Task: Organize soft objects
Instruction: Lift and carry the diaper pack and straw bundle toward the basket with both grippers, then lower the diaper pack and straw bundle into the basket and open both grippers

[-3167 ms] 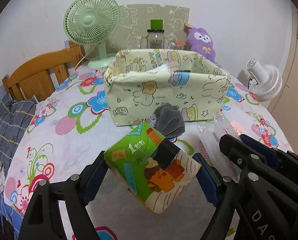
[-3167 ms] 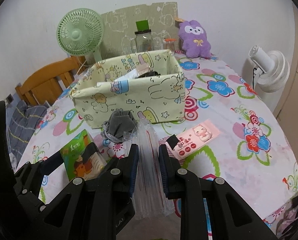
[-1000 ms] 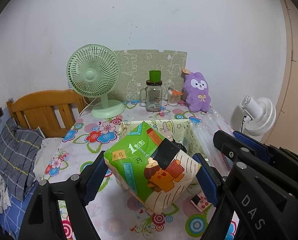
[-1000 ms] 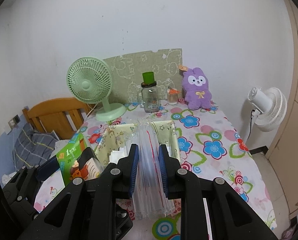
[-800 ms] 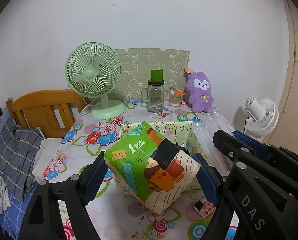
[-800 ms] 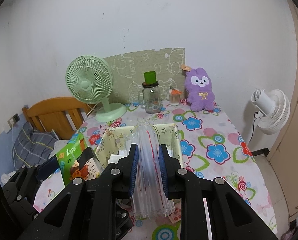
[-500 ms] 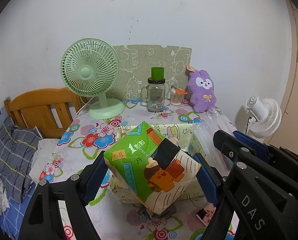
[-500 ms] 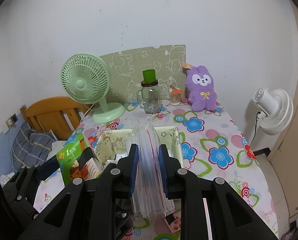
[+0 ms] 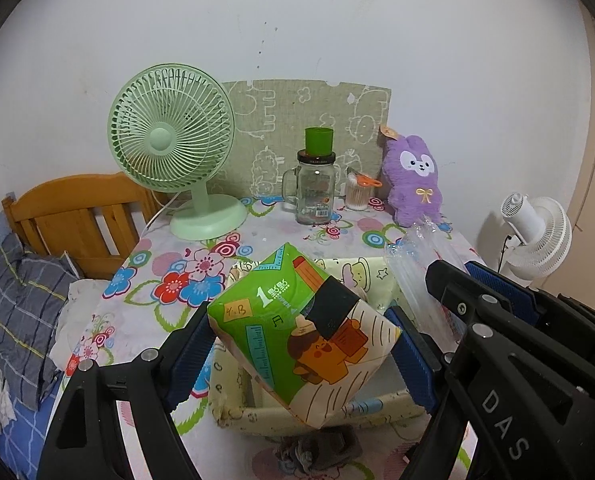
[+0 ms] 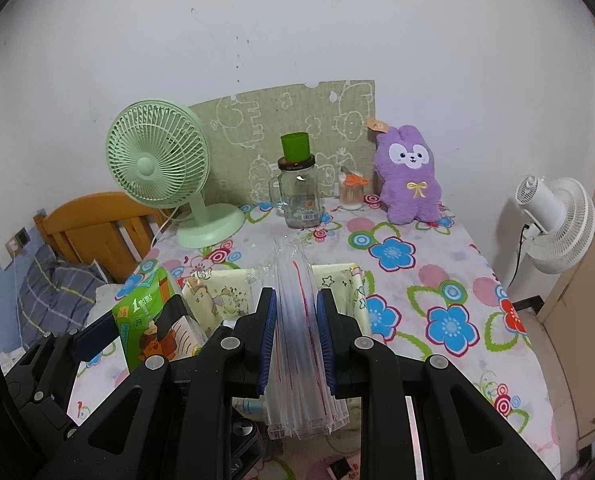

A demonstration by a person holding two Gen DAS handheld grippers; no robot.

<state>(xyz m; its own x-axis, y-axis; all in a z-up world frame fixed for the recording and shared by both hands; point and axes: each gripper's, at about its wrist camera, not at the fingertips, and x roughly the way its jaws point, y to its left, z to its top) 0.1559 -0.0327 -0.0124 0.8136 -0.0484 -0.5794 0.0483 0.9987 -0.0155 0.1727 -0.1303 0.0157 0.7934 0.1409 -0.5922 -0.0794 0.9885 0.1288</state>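
Home interior, likely bedroom corner. Table (image 10: 449,280) with bright flower-print cloth against plain white wall. At back of table: mint green desk fan (image 9: 169,148), glass jar mug (image 9: 315,188), purple plush bunny (image 10: 409,176). Lower left of frame: wooden headboard (image 9: 77,216), plaid bedding (image 9: 21,312). Right edge: white standing fan (image 10: 553,224).

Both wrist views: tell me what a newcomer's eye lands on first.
The green tissue pack clamped in the left tongs fills the foreground, above the pale yellow fabric bin. The right tongs pinch a clear plastic packet. At the table's far edge stand a mint-green fan and a purple plush bunny.
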